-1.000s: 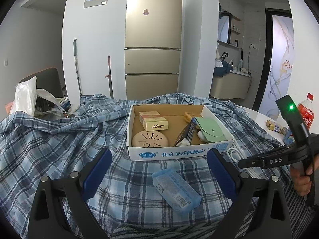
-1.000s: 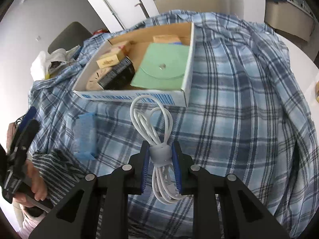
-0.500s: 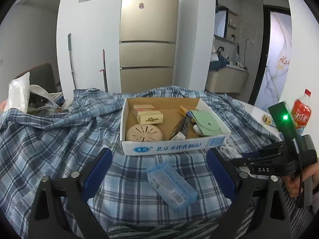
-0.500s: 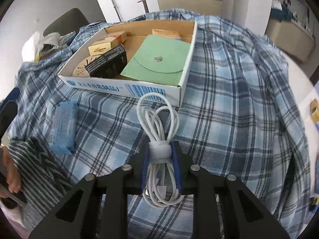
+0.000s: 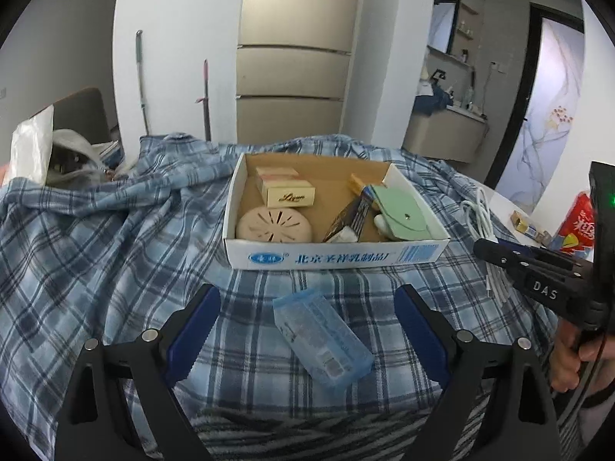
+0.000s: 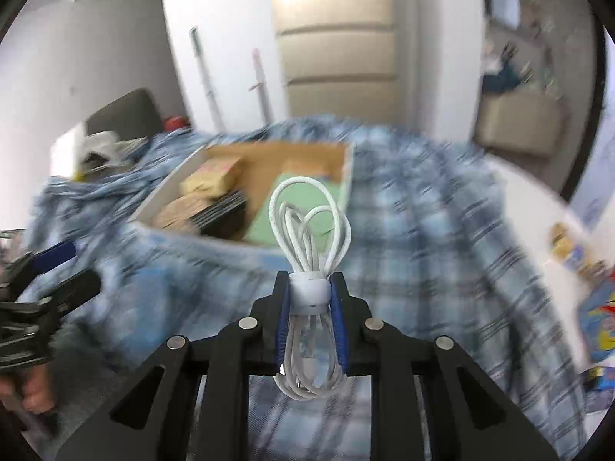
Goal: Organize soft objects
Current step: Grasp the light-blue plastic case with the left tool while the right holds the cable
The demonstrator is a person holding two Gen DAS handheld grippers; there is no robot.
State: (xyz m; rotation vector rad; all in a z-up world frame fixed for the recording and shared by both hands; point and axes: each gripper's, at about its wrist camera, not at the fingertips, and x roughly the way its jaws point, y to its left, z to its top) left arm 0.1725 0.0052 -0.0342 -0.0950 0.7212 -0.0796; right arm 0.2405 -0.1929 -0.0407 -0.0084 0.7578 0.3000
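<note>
Clamping a coiled white cable (image 6: 309, 269) at its strap, the right gripper (image 6: 309, 307) is holding it in the air, fingers (image 6: 282, 307) pressing on both sides, loops sticking up ahead of them. Beyond it, blurred, a cardboard box (image 6: 348, 176) is sitting on a plaid cloth (image 6: 442, 238) draped over the table.

From the left wrist camera, the left gripper (image 5: 307, 326) is hanging low over the cloth (image 5: 96, 249) with its fingers (image 5: 196, 319) wide apart and gripping nothing. A pale blue plastic case (image 5: 321, 336) is lying on the cloth between them, just in front of the box (image 5: 334, 257). The box is holding a round beige disc (image 5: 273, 224), two small cartons (image 5: 286, 192), a dark packet (image 5: 351, 219) and a green pouch (image 5: 399, 213) leaning along its right wall. The right gripper (image 5: 484, 247) is showing at the right of the box with the cable (image 5: 478, 213). A red bottle (image 5: 578, 226) is standing at the far right, and a white bag (image 5: 29, 146) is sitting at the far left.
</note>
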